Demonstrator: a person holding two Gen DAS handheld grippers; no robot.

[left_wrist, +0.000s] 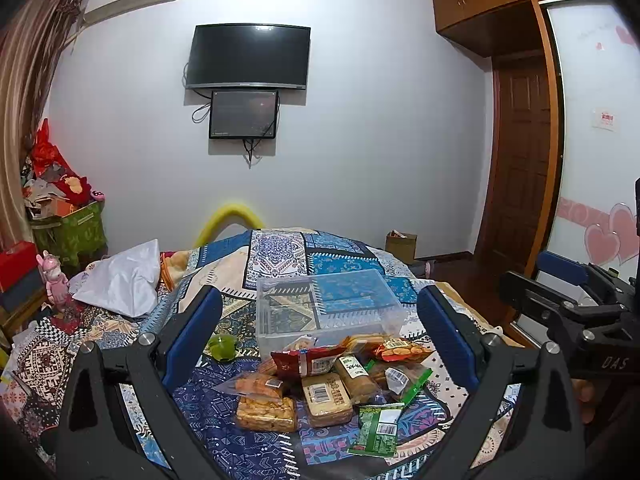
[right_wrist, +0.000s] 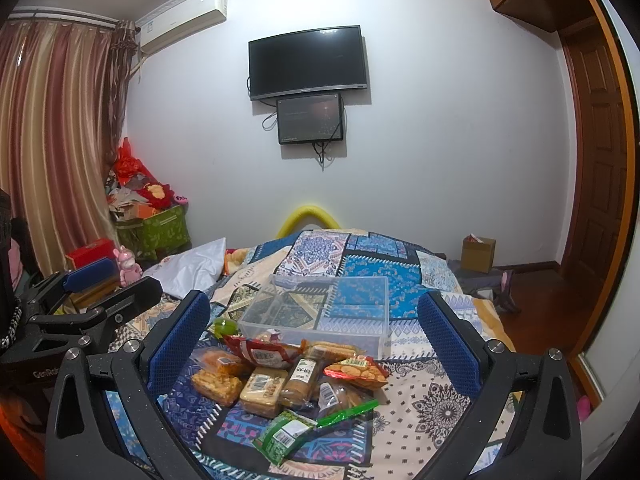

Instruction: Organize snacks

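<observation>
On the bed: a patterned quilt [left_wrist: 280, 256] is spread as the work surface; nothing is seen sorted yet.
Bin: a clear plastic bin [left_wrist: 328, 304] is set on the quilt just behind the snack pile; only the quilt pattern is seen through it, so it is judged empty.
Snacks: a loose pile of wrapped snacks [left_wrist: 332, 380] is heaped just in front of the bin, some packets overlapping; a green packet [left_wrist: 378, 428] lies nearest the cameras, a red packet [left_wrist: 306, 362] is propped at the bin's front wall.
Stray item: a small green cup [left_wrist: 221, 347] is seen left of the pile, near the bin's corner.
Left gripper [left_wrist: 320, 340]: jaws are spread wide, nothing is held; it is hung above the pile.
Right gripper [right_wrist: 316, 340]: jaws are spread wide, nothing is held; it is aimed at the same pile and bin.
Progress: judged at the start; every packet is left to be moved.
Remaining: packets are to be picked one at a time and laid in the bin.
Edges: the bin's front rim must be cleared on each drop; the quilt falls away at the right toward the wooden floor [right_wrist: 532, 304].
Open room: bare quilt is available right of the pile; a white pillow [left_wrist: 124, 280] crowds the far left.
Risk: the two grippers are held close side by side, so a clash over the pile is possible.
</observation>
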